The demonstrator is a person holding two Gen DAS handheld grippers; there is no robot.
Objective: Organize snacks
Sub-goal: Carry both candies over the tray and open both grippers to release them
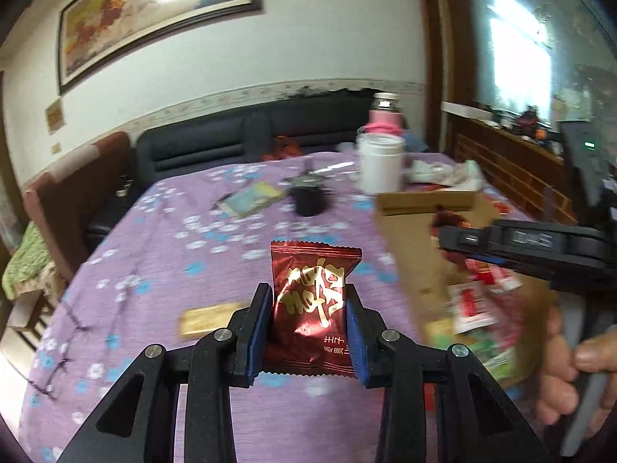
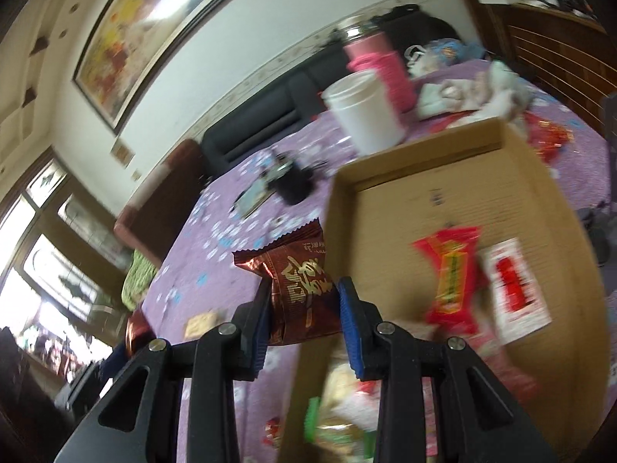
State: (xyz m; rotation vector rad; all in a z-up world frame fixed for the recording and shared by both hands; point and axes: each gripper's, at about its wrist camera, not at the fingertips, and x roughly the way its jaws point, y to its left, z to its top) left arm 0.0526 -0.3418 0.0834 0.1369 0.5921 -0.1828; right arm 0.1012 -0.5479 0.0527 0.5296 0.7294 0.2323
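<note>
Over a purple floral cloth (image 1: pixel 162 231), left gripper (image 1: pixel 308 308) clamped on a dark red packet (image 1: pixel 314 301), gold lettering. Packet upright between the blue pads (image 1: pixel 258 324), pinched at both sides, held clear above the cloth.

Right gripper (image 2: pixel 304 308) clamped on a second dark red packet (image 2: pixel 295 281) of the same kind, tilted, its crimped top leaning left. This packet hangs at the left rim of the cardboard box (image 2: pixel 540 200), partly over cloth, partly over the box wall.

Box open-topped and shallow. Inside: a red-and-yellow wrapper (image 2: pixel 453 277), a white sachet (image 2: pixel 515 289) with red print beside it, and more blurred wrappers, green and red, at the near end. From the left wrist view the same box (image 1: pixel 408 254) sits right of the left gripper, with the right tool's body and a hand (image 1: pixel 570 370) over it.

Farther back on the cloth: a white jar (image 1: pixel 380 164), a pink flask (image 1: pixel 383 115) behind it, a small black object (image 1: pixel 308 200), a flat bluish pack (image 1: pixel 252 196). One gold flat snack (image 1: pixel 210 318) lies on the cloth just left of the left gripper. Crumpled white stuff (image 2: pixel 474 92) beyond the box.

Dark sofa (image 1: pixel 250 135) and framed painting (image 1: pixel 154 11) behind. Background motion-blurred.
</note>
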